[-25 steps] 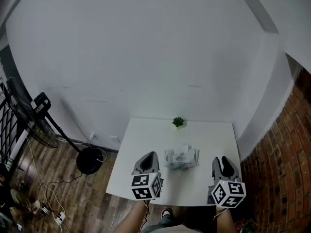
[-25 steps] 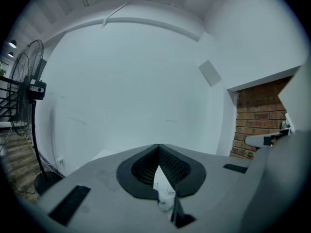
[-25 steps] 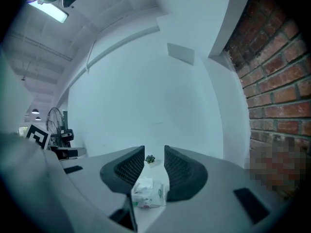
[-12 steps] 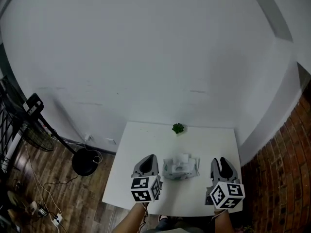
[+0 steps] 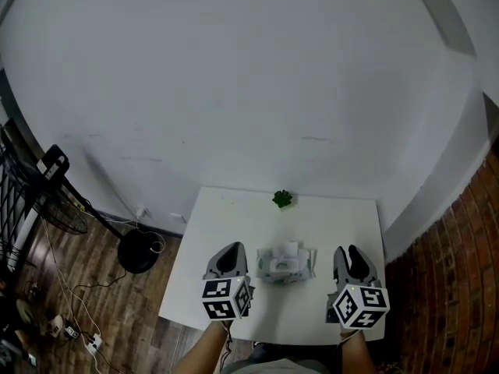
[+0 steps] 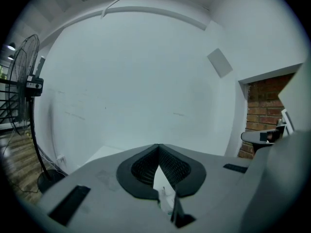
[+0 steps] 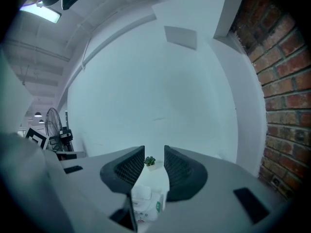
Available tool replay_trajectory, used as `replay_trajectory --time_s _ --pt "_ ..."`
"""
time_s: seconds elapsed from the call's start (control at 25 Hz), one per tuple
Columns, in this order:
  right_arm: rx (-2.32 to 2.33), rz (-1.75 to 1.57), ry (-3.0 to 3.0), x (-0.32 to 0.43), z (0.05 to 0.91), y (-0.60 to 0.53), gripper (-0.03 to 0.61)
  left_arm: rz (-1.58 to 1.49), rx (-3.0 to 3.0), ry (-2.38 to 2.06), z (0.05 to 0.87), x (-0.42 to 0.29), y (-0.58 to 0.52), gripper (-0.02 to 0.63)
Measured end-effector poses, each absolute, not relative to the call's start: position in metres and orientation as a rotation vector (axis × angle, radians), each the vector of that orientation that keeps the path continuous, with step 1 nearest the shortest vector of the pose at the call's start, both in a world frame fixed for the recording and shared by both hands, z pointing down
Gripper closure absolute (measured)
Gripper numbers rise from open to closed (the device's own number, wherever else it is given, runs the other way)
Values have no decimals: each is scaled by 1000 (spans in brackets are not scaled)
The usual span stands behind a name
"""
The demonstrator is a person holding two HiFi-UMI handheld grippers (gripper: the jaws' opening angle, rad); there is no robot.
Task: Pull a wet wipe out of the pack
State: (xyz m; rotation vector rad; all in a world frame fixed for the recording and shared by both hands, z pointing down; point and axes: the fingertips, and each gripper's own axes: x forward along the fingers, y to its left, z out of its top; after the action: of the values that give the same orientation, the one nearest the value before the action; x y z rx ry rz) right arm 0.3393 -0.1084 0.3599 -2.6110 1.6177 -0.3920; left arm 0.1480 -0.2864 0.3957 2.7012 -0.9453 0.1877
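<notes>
White table (image 5: 234, 232) against white wall (image 5: 257, 92); wood floor (image 5: 86, 287), fan (image 5: 47, 205) at left, brick wall (image 5: 460, 287) at right. Wipe pack (image 5: 285, 262) mid-table. Left gripper (image 5: 232, 249) jaws together, empty; right gripper (image 5: 348, 251) narrowly parted, empty.

Everything is lit evenly and rather dimly with a cool bluish cast, so the plain pale grey wall (image 5: 249, 92) is rendered flat and without glare, and the white rectangular desk (image 5: 226, 216) is left dull. A bright white ceiling strip lamp (image 7: 41, 12) is caught in the right gripper view. There, lines are bent by the wide lens, corners are blacked out, and the soft white pack of wet wipes (image 7: 145, 204) is blurred.
</notes>
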Motion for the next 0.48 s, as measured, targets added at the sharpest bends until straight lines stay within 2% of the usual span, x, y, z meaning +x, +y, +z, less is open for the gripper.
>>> replay_trajectory --time_s 0.48 --pt "-2546 -491 1816 338 384 -128 453 257 2663 -1024 423 144 -288 614"
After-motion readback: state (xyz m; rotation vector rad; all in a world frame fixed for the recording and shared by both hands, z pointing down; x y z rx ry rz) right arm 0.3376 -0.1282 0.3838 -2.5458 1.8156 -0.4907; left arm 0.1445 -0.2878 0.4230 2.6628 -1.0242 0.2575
